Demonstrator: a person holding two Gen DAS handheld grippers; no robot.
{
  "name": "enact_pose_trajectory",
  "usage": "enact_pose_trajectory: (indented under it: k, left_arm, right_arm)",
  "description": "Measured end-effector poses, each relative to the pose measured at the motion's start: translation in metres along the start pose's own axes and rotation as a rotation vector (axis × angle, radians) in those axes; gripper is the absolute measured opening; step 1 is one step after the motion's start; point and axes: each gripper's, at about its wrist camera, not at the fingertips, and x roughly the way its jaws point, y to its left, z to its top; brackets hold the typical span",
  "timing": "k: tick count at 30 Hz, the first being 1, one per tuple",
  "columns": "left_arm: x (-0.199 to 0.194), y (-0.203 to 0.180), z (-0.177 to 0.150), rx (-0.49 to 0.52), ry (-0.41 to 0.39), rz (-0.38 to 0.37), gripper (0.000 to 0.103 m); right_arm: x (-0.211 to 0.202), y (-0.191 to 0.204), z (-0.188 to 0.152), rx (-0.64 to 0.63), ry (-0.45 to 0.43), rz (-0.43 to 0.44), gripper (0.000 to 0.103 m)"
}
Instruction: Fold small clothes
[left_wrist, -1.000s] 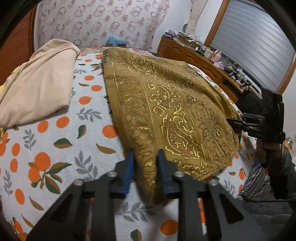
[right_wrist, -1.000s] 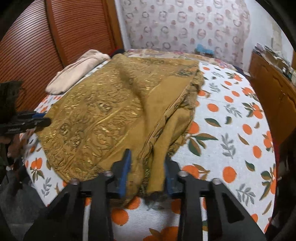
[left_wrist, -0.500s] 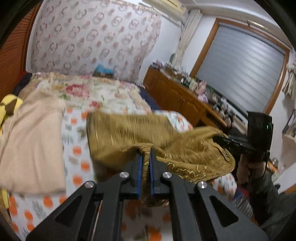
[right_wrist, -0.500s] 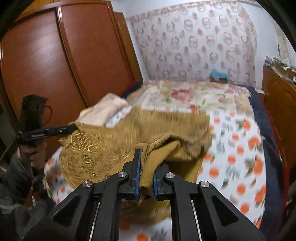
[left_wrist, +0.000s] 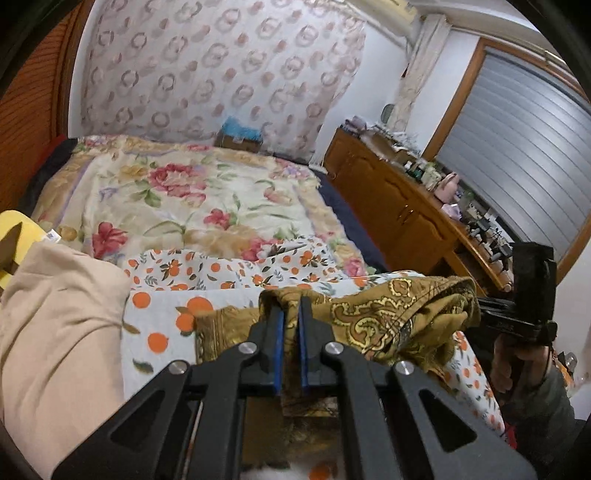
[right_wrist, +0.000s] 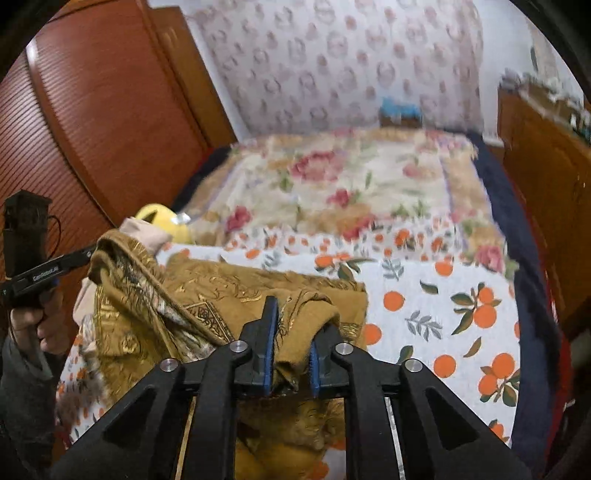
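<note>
You are carrying the limp, light mustard paisley garment (left_wrist: 373, 317) by its bunched hem, left gripper (left_wrist: 290, 325) pinching it tight, right gripper (right_wrist: 291, 332) opening around a thicker wad.

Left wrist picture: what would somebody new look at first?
Probably the mustard-gold patterned cloth, lifted off the orange-print bedsheet and pinched in the black left hand-held gripper at bottom centre. The right hand-held gripper holds its far corner at the right edge. A beige folded garment lies at the left.
</note>
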Motion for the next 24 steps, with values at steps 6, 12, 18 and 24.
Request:
enact_pose_trajectory:
  k: [6,12,18,24]
  left_arm:
    - [0.028,0.013,0.005,-0.009,0.042,0.014,0.003]
    - [0.031,0.012,0.01,0.019,0.066,0.003,0.005]
    - [0.007,-0.007,0.013,0.097,0.061,-0.006,0.009]
    - [-0.02,-0.017,0.009,0.148,0.039,-0.001,0.03]
  right_arm:
    - [0.0,-0.034,0.0,0.091,0.009,-0.008,0.047]
    - [-0.024,-0.03,0.002,0.038,-0.042,-0.05,0.047]
    - [-0.028,0.036,-0.032,-0.172,-0.021,0.0,0.047]
    - [-0.01,0.091,-0.075,-0.305,0.069,0.105,0.047]
